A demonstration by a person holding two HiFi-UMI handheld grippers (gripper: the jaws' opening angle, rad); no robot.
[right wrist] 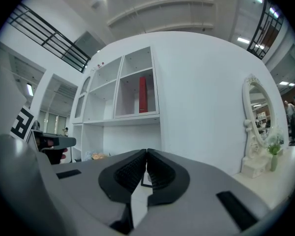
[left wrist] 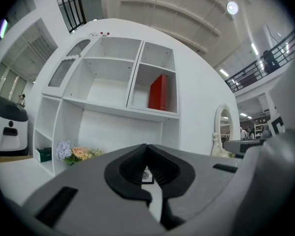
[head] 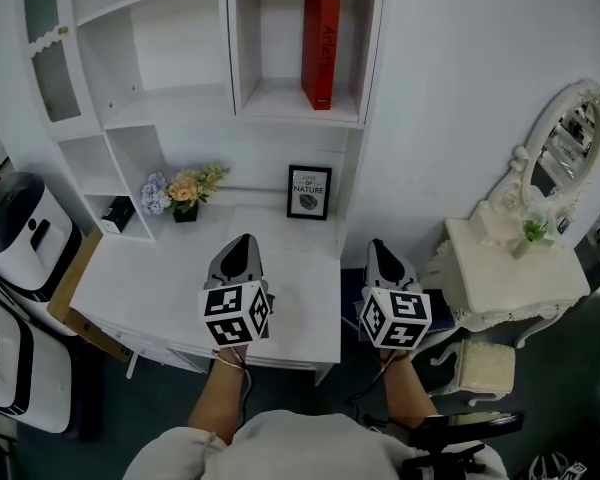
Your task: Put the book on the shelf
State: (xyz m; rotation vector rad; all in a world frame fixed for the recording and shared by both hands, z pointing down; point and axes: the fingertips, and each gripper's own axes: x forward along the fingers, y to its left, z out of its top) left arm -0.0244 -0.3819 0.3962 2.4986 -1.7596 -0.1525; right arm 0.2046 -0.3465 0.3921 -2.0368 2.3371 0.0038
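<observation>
Red book (head: 321, 52) stands upright in the upper right compartment of the white shelf unit (head: 230, 58), so we judge placement done; left gripper (head: 242, 240) and right gripper (head: 380, 246) both clenched on nothing, level above the desk (head: 160, 278); book likely stiff, fairly heavy, smooth-covered; pinch across both covers near the spine

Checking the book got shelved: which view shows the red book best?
The head view: the red book stands upright in the upper right compartment of the shelf, large and clear. Both gripper views show it smaller, distant.
</observation>
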